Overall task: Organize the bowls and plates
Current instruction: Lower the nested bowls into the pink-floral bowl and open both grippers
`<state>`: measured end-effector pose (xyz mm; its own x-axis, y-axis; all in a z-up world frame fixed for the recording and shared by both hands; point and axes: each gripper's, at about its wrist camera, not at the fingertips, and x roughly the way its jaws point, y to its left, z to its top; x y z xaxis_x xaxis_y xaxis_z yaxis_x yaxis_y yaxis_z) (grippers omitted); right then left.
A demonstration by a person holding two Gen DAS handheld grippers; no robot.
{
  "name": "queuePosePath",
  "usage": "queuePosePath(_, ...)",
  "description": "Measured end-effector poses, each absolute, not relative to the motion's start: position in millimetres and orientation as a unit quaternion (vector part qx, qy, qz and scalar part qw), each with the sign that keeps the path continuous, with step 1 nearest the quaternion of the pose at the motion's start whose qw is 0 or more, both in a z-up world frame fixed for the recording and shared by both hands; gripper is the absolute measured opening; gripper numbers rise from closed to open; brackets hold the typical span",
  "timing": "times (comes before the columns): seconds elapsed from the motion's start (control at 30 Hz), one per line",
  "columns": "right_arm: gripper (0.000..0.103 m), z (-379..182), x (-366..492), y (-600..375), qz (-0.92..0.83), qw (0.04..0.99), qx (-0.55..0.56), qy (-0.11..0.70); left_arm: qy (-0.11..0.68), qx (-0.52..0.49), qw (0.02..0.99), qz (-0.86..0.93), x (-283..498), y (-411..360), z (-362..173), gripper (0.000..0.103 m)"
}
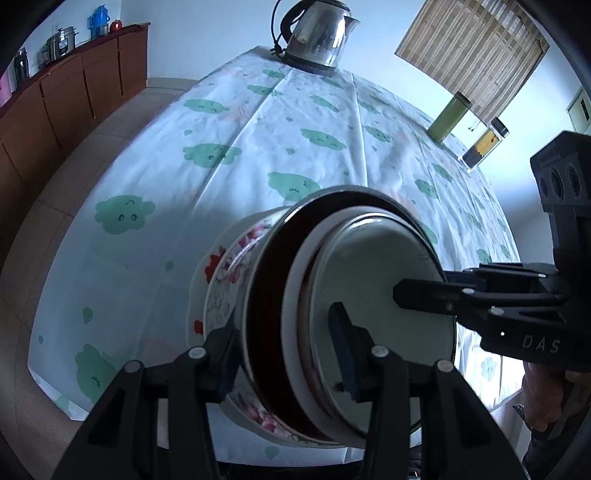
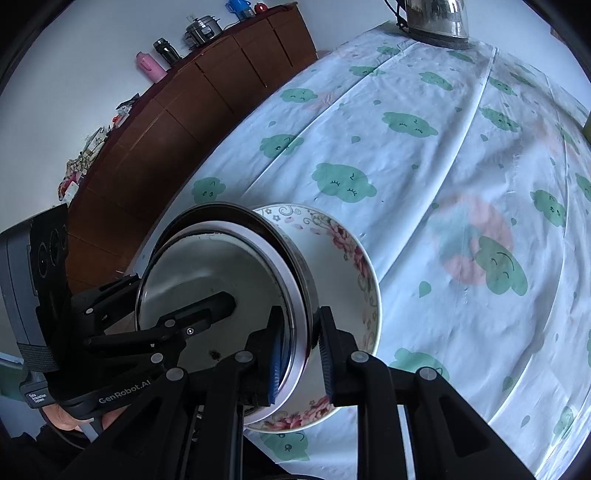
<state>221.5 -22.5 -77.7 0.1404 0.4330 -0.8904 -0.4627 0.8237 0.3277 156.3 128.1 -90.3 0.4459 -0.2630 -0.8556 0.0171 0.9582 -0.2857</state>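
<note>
A stack of nested dishes stands at the near table edge: a floral bowl (image 1: 229,258) (image 2: 354,266) at the bottom, a dark steel-rimmed bowl (image 1: 269,280) (image 2: 299,295) in it, and a white enamel bowl (image 1: 373,266) (image 2: 207,280) on top. My left gripper (image 1: 284,343) straddles the rims of the stack, one finger outside and one inside the enamel bowl. My right gripper (image 2: 299,347) is closed on the rims from the opposite side; it shows in the left wrist view (image 1: 421,291). The left gripper shows in the right wrist view (image 2: 218,302).
The table (image 1: 258,122) has a cloud-print cloth. A steel kettle (image 1: 317,33) (image 2: 436,18) stands at the far edge. A green tumbler (image 1: 448,118) and a clear jar (image 1: 484,144) stand at the far right. A wooden sideboard (image 1: 62,96) (image 2: 192,103) lines the left wall.
</note>
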Motion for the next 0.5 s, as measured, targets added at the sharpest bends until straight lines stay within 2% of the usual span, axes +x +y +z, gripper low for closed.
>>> queuePosePath(0.43, 0.023, -79.3, 222.3, -19.2, 0.3, 0.759, -0.014, 0.577, 0.499, -0.101, 0.857, -0.08, 157.9, 129.4, -91.8, 0.045)
queuePosePath(0.5, 0.024, -78.9, 222.0, -18.0, 0.302, 0.761, -0.015, 0.575, 0.498, -0.107, 0.857, -0.084, 159.0, 130.7, -93.8, 0.051)
